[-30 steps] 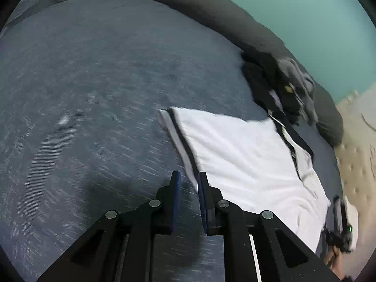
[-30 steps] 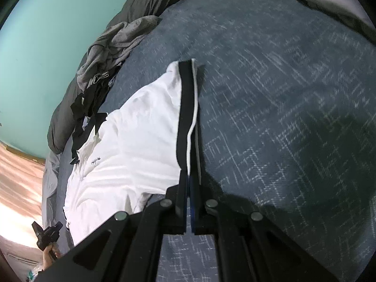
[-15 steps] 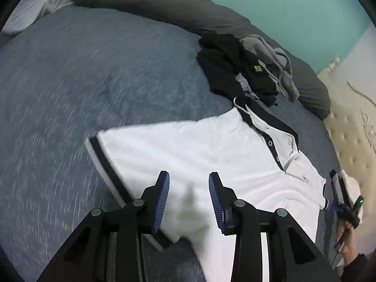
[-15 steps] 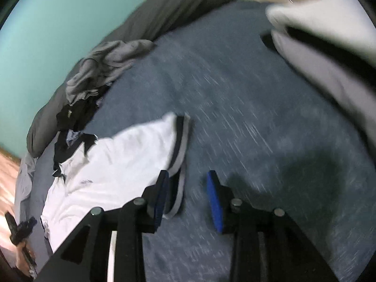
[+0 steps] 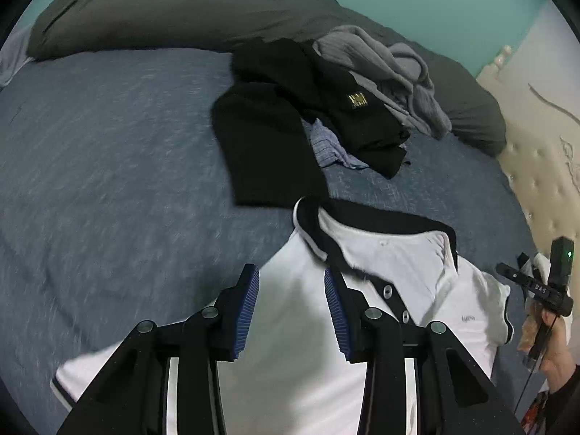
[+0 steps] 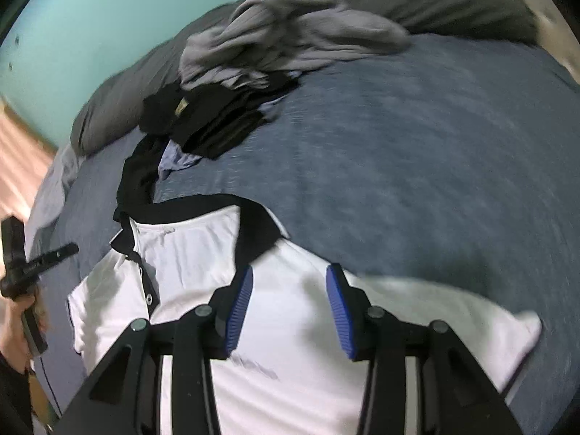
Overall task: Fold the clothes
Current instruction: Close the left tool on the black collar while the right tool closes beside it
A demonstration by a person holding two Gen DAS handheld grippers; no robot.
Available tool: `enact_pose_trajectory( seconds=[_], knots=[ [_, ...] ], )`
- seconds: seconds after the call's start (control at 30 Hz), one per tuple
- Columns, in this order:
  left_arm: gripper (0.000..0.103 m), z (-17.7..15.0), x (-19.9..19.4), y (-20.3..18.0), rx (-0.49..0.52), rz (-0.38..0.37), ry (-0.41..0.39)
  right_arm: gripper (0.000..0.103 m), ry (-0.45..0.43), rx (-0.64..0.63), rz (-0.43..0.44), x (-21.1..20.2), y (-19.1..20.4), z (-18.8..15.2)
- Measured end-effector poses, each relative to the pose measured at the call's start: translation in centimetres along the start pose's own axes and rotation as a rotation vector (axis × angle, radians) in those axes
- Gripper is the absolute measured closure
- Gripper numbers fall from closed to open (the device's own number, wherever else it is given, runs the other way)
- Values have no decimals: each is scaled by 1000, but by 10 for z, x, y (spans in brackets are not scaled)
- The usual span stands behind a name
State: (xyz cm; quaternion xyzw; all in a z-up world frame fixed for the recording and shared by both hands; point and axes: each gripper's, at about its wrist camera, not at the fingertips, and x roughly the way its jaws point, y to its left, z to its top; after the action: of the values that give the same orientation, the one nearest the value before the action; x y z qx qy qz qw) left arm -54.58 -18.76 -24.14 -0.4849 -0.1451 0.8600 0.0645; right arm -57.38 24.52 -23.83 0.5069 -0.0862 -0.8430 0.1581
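A white polo shirt (image 5: pixel 395 264) with a black collar and black sleeve trim lies face up on the blue bedspread (image 5: pixel 108 166). My left gripper (image 5: pixel 291 282) is open and empty, hovering over the shirt's shoulder beside the collar. In the right wrist view the same shirt (image 6: pixel 188 253) lies below my right gripper (image 6: pixel 286 282), which is open and empty over the other shoulder, near the black collar (image 6: pixel 253 232).
A pile of black clothes (image 5: pixel 290 123) and grey clothes (image 5: pixel 391 69) lies beyond the collar, with a dark grey duvet (image 5: pixel 163 11) along the teal wall. A cream tufted headboard (image 5: pixel 543 137) stands at the right. The pile also shows in the right wrist view (image 6: pixel 217 119).
Both grippers let go of the shirt's black-trimmed sleeves, opened, and swung over the spread-out shirt toward the collar. The shirt now lies flat.
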Motion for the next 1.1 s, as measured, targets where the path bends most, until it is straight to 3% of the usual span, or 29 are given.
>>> enact_pose_trajectory(
  seconds=[0.27,0.53,0.73,0.97,1.0,1.07,1.1],
  knots=[
    [61,27,53,-19,42,10,55,60,42,-100,-75,53,38,26],
    [62,17,78,-32,60,-22,82,60,22,-100,-64,64,42,29],
    [79,14,76,-31,77,-25,59,60,4,-131,-63,64,46,29],
    [79,19,91,-28,28,-31,82,61,41,-120,-113,82,41,32],
    [79,20,94,-27,20,-33,83,62,42,-129,-115,84,42,33],
    [79,21,97,-25,3,-40,81,79,44,-141,-119,88,42,35],
    [84,21,97,-24,-7,-45,77,87,44,-142,-117,90,41,36]
  ],
)
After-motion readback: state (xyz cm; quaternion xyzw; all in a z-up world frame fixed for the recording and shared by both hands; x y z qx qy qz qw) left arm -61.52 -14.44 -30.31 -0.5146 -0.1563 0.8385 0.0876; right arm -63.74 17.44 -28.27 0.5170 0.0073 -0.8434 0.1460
